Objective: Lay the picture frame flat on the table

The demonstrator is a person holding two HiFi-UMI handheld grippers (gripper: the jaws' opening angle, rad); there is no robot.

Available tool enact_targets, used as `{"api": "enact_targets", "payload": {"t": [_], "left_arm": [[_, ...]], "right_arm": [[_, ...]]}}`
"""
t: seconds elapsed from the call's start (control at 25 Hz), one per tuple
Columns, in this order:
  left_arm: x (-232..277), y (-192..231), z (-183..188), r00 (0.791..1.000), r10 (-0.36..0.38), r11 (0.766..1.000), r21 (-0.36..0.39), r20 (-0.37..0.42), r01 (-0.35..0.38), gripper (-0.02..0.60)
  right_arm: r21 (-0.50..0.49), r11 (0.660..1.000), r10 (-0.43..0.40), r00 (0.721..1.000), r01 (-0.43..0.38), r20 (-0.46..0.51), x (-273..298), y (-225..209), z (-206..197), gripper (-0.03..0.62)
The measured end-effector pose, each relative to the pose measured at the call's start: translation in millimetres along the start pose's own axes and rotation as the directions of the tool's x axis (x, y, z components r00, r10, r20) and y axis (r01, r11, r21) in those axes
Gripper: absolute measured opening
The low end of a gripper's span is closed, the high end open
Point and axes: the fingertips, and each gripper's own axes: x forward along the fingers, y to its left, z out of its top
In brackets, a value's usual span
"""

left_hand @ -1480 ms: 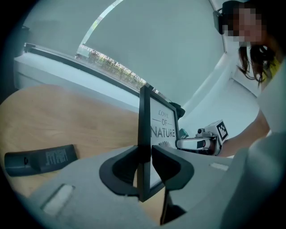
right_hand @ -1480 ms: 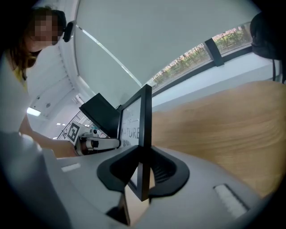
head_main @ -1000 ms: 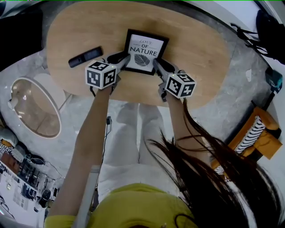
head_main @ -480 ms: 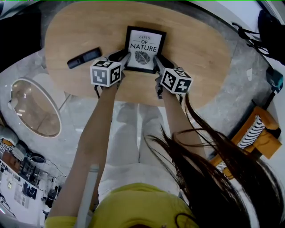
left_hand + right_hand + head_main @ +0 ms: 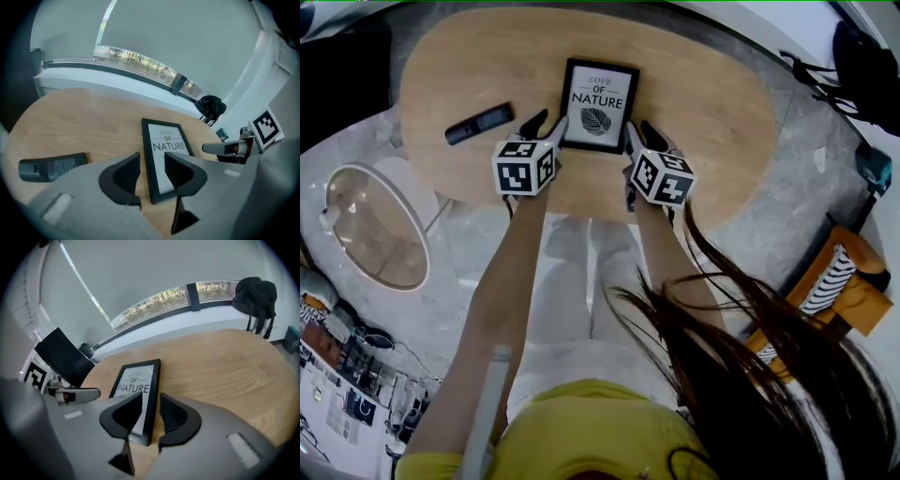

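Two grippers loose around the black rectangular picture frame [image 5: 599, 105].
We see it flat, mid oval wooden table [image 5: 712, 94]; left gripper [image 5: 546, 128] and right gripper [image 5: 641, 137] jaws have just been opening, now wide, straddling its near corners, pads clear.

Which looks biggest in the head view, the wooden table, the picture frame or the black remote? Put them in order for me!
1. wooden table, by far the largest
2. picture frame
3. black remote, the smallest

The frame and the remote both lie on the table at a similar distance from the camera, so this order is safe.
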Motion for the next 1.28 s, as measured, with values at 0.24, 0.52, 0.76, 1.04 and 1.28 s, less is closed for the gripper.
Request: {"api": "enact_targets", "payload": {"t": [0.24, 0.52, 0.76, 1.04, 1.28], "left_arm": [[-50.2, -30.3, 17.0, 0.998, -0.024, 0.999, 0.026, 0.065, 0.023, 0.005], [-132.0, -93.9, 52.6, 0.983, -0.067, 0.992, 0.121, 0.173, 0.046, 0.003], [-206.7, -132.5, 64.0, 0.969, -0.061, 0.99, 0.14, 0.238, 0.028, 0.002], [-278.5, -167.9, 85.6, 0.939, -0.065, 0.986, 0.164, 0.337, 0.009, 0.002], [-349.2, -195.4, 124.9, 0.864, -0.062, 0.978, 0.203, 0.499, -0.047, 0.002]], "right_arm": [[-0.014, 1.0, 0.012, 0.998, -0.011, 0.058, -55.7, 12.6, 20.3, 0.0], [-0.197, 0.98, 0.009, 0.998, 0.004, 0.064, -144.9, 47.2, 30.9, 0.0], [-0.23, 0.972, -0.012, 0.991, 0.044, 0.136, -228.0, 61.8, 43.9, 0.0], [-0.257, 0.966, 0.027, 0.967, 0.04, 0.251, -303.1, 77.1, 79.1, 0.0], [-0.309, 0.951, 0.114, 0.909, 0.016, 0.401, -370.5, 123.4, 122.1, 0.0]]}}
